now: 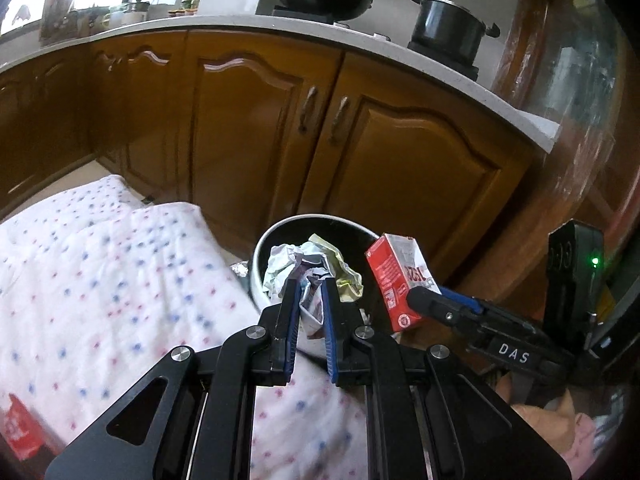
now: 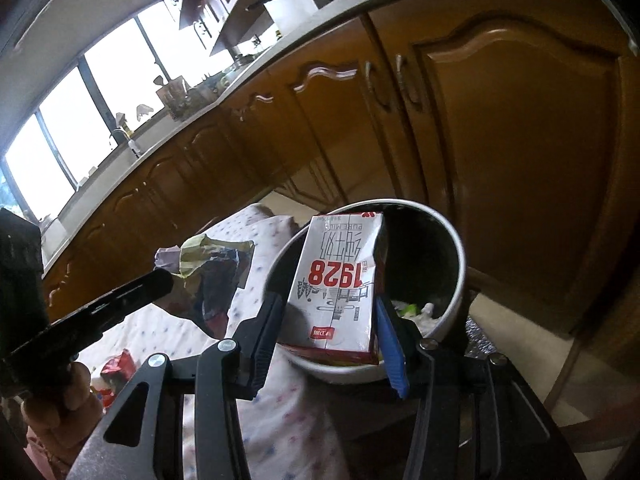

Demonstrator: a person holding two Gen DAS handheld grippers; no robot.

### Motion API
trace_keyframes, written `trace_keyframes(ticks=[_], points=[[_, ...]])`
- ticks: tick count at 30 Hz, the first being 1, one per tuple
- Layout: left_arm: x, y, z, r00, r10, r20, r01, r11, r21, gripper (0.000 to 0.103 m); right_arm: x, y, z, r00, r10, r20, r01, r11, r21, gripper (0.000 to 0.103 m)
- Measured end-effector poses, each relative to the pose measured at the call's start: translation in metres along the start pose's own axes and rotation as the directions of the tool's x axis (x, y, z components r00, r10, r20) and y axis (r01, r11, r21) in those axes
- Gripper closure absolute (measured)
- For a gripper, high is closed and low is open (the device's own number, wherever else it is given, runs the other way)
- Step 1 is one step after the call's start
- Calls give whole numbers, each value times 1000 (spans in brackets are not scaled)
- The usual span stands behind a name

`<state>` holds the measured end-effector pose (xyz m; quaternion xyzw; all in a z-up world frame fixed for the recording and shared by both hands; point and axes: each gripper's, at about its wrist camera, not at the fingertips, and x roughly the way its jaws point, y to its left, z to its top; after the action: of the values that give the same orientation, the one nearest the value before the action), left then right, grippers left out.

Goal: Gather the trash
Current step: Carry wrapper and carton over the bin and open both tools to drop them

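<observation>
**Ana:** While both loads hang over the bin, which claw has what?

**Ben:** The left claw is pinched tight on a crumpled paper wad, white, yellow and printed, which sticks out past its tips. The right claw is clamped on a milk carton, its pads pressing the two narrow side faces about halfway wide.

**Ana:** Where do they sit against the bin?

**Ben:** It is a round, pale-rimmed bin with a dark inside, standing on the floor near the wooden cabinet doors. From the left wrist, the wad lies across the near part of its mouth, with the carton just right of it. From the right wrist, the carton covers the left half of the opening, and some scraps already lie at the bottom.

**Ana:** Why hold them so?

**Ben:** Probably so that each piece falls straight in once the jaws part; both claws tilt down toward the mouth.

**Ana:** How does the carton point?

**Ben:** Its long axis runs along the fingers, away from the hand. The print reads upside down from the right wrist, so its top seems to be nearest the hand.

**Ana:** Anything left?

**Ben:** A red wrapper lies at the near left of the dotted cloth.
</observation>
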<state>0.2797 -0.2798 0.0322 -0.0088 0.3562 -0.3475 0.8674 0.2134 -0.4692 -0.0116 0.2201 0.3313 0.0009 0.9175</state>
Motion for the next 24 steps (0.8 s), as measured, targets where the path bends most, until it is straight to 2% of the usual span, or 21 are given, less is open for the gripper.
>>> trace_keyframes(ticks=[14, 21, 23, 24], points=[[60, -14, 11, 996, 3, -85, -1, 1000, 24, 93, 25, -24, 5, 999, -21, -50, 22, 1000, 14, 55], [78, -14, 8, 993, 14, -121, -11, 1000, 25, 92, 29, -28, 9, 998, -27, -60, 28, 1000, 15, 55], [80, -16, 8, 992, 20, -127, -17, 1000, 24, 88, 32, -27, 12, 997, -20, -68, 21, 1000, 23, 52], [79, -16, 8, 991, 19, -130, -16, 1000, 23, 80, 33, -30, 12, 997, -15, -71, 17, 999, 36, 52]])
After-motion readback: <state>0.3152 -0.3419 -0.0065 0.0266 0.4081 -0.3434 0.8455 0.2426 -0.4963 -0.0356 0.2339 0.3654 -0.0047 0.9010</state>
